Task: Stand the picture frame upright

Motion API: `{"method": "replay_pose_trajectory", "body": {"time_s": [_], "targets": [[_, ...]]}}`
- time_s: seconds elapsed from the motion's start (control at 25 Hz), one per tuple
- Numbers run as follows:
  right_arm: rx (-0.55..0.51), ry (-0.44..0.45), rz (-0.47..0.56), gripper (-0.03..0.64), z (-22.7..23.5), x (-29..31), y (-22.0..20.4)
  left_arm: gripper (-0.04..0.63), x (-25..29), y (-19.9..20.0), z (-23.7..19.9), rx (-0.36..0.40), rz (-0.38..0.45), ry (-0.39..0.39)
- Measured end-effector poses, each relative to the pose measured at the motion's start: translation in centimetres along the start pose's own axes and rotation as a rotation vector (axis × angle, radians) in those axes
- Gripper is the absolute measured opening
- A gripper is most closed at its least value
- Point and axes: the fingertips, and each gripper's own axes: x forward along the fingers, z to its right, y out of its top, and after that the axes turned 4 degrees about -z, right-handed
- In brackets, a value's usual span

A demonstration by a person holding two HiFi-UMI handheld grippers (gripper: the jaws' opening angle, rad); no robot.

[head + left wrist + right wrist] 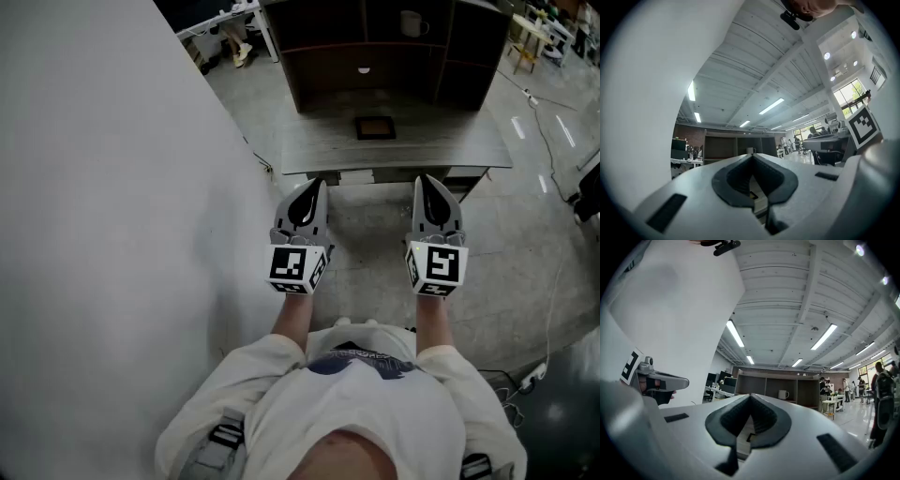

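The picture frame [375,127] is dark with a brown inside and lies flat on the grey wooden table [450,145], a good way ahead of both grippers. My left gripper [316,185] and right gripper [427,179] are held side by side short of the table's near edge, pointing towards it. Both are shut, with nothing between their jaws. In the left gripper view the closed jaws of the left gripper [752,157] fill the lower half. The right gripper view shows the right gripper [750,396] the same way. Each view shows only a small dark sliver of the frame through the pad gap.
A dark open shelf unit [375,47] stands at the back of the table, with a white mug [412,22] in one compartment. A white wall [103,216] runs close along the left. Cables [553,159] lie on the concrete floor to the right. More desks and people are far behind.
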Motion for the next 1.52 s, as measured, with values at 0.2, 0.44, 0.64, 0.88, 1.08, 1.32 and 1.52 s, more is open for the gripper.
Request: {"method": "replay_pose_trajectory", "body": {"time_s": [0.2, 0.44, 0.64, 0.88, 1.08, 1.32, 1.52], "targets": [[-0.005, 0.004, -0.003, -0.003, -0.1, -0.4, -0.3, 0.006, -0.4, -0.4, 0.3, 0.009, -0.009, 0.003], [0.0, 0.022, -0.03, -0.003, -0.5, -0.8, -1.4, 0.006, -0.8, -1.0, 0.6, 0.013, -0.029, 0.005], [-0.009, 0.036, -0.063, -0.003, -0.6, -1.2, -3.0, 0.006, -0.7, -2.1, 1.3, 0.018, -0.058, 0.005], [0.051, 0.049, -0.051, -0.003, 0.8, -1.3, -3.4, 0.006, -0.5, -2.4, 2.0, 0.01, -0.077, 0.007], [0.155, 0.081, 0.035, 0.022, 3.2, -1.3, -1.3, 0.007, 0.4, -1.3, 1.8, 0.015, -0.103, -0.005], [0.174, 0.116, 0.064, 0.219, 6.0, -1.2, 0.0, 0.109, 1.7, 1.0, 2.4, -0.04, -0.036, -0.002], [0.186, 0.113, 0.036, 0.219, 8.3, -1.6, -1.6, 0.155, 3.0, -0.8, 3.9, -0.063, -0.082, -0.011]]}}
